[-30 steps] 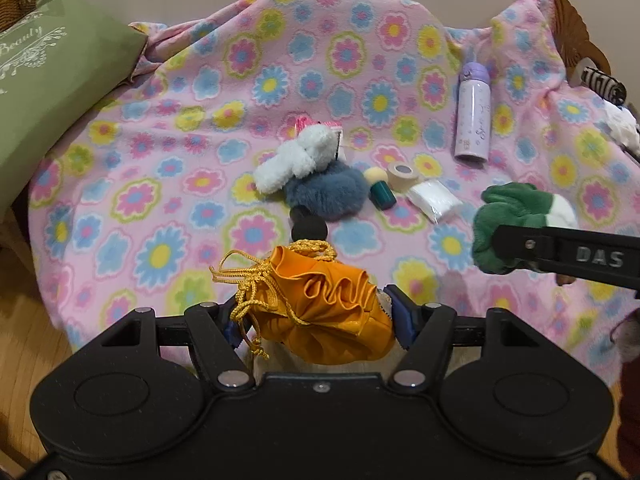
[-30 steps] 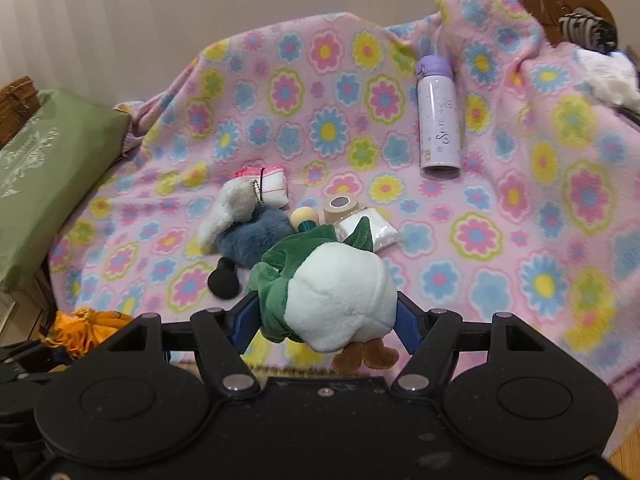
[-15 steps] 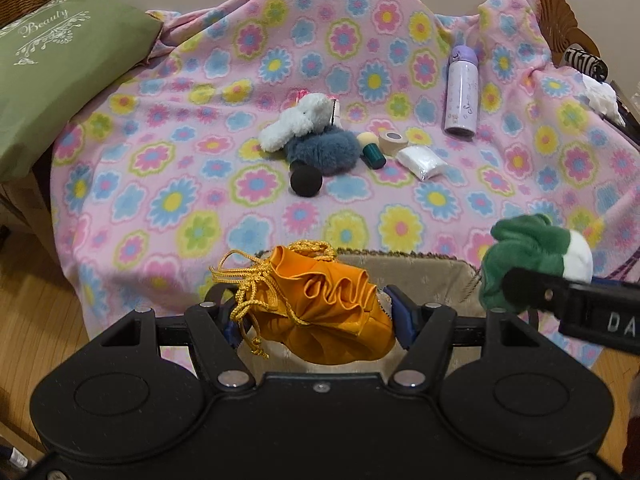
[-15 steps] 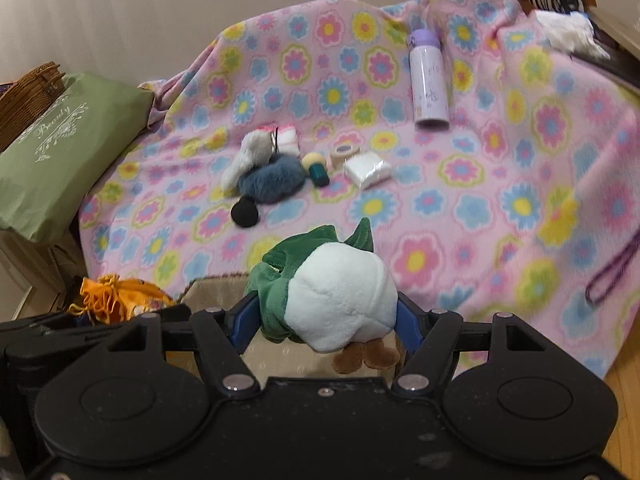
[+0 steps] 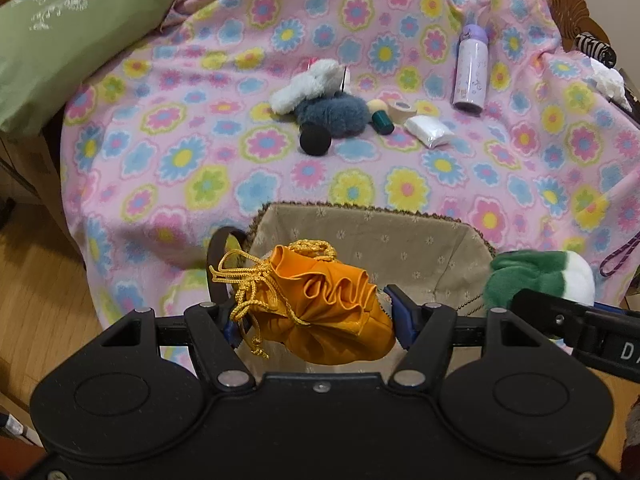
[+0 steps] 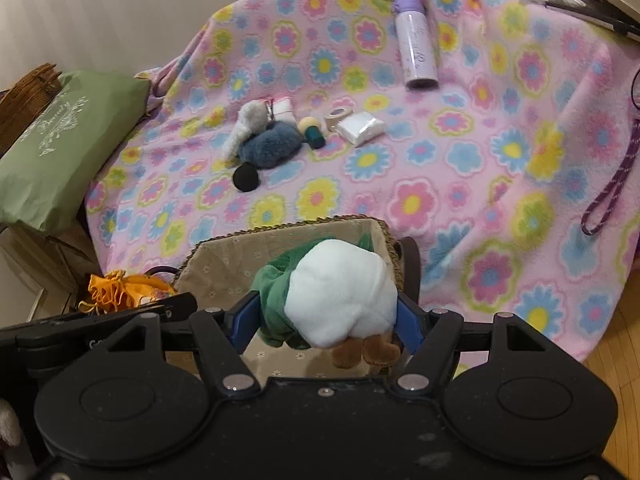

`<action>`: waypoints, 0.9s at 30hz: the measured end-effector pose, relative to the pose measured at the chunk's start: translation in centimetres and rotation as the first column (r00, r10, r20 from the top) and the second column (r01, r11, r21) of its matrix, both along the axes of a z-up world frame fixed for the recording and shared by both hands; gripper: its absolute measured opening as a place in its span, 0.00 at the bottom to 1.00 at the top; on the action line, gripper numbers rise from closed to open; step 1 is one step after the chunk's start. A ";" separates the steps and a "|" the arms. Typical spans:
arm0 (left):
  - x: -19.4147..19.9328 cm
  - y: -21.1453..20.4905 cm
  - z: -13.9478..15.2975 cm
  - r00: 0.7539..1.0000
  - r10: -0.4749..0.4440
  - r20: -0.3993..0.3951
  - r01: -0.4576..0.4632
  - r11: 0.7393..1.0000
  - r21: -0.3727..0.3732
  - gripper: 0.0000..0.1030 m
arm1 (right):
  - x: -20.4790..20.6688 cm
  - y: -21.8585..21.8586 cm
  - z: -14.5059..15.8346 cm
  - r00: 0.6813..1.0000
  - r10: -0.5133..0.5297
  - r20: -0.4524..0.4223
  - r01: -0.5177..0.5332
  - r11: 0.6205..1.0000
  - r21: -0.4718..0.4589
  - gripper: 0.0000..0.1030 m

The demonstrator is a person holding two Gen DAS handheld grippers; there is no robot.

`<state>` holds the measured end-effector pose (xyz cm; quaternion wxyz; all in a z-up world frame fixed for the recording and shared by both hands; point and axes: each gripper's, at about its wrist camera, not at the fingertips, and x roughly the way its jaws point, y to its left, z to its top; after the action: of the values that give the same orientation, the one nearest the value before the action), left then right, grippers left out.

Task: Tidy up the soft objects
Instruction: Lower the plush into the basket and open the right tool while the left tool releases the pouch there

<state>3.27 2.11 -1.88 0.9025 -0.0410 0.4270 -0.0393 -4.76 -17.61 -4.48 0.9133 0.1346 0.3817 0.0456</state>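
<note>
My left gripper (image 5: 314,320) is shut on an orange drawstring pouch (image 5: 320,308) and holds it above a beige cloth-lined basket (image 5: 360,224). My right gripper (image 6: 326,324) is shut on a green and white plush toy (image 6: 336,296) over the same basket (image 6: 240,252). Each view shows the other gripper's load: the plush (image 5: 540,276) at the right, the pouch (image 6: 120,288) at the left. On the flowered blanket (image 5: 180,152) lie a white fluffy toy (image 5: 308,84), a blue-grey fluffy one (image 5: 336,114) and a black ball (image 5: 316,140).
Also on the blanket: a purple bottle (image 5: 472,68), a tape roll (image 5: 402,110), a small green-based piece (image 5: 380,116), a white packet (image 5: 428,130). A green cushion (image 5: 60,32) lies at the left, a wicker piece (image 5: 576,24) at the far right. Wooden floor (image 5: 32,280) shows below left.
Both grippers drew back from the blanket and sank with their loads; the basket, unseen a second ago, now lies under both of them.
</note>
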 end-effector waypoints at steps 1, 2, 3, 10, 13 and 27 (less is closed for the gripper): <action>0.0 0.0 -0.2 1.000 -0.002 -0.011 0.002 1.000 -0.006 0.62 | 0.0 0.0 -0.1 1.000 0.002 -0.005 -0.002 1.000 0.002 0.67; 0.0 0.0 -0.4 1.000 -0.004 -0.019 0.004 1.000 -0.009 0.62 | 0.0 0.1 0.0 1.000 0.004 -0.006 -0.004 1.000 0.004 0.66; 0.0 -0.1 -0.5 1.000 -0.006 -0.026 0.005 1.000 -0.010 0.62 | -0.1 0.1 0.0 1.000 0.007 -0.006 -0.007 1.000 0.002 0.66; -0.1 -0.1 -1.0 0.999 -0.011 -0.051 0.011 1.000 -0.011 0.63 | -0.1 0.3 0.0 1.000 0.014 -0.011 -0.014 1.000 -0.001 0.66; -0.2 -0.2 -0.8 0.999 -0.012 -0.042 0.011 1.000 -0.006 0.70 | -0.1 0.3 0.1 1.000 0.010 -0.011 -0.010 1.000 -0.001 0.66; -0.2 -0.3 -0.9 0.999 -0.010 -0.044 0.010 1.000 0.009 0.72 | 0.1 0.1 0.0 1.000 0.002 -0.027 -0.002 1.000 0.007 0.67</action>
<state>3.10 1.83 -2.74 0.8929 -0.0357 0.4470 -0.0410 -4.68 -17.53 -4.52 0.9074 0.1380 0.3942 0.0461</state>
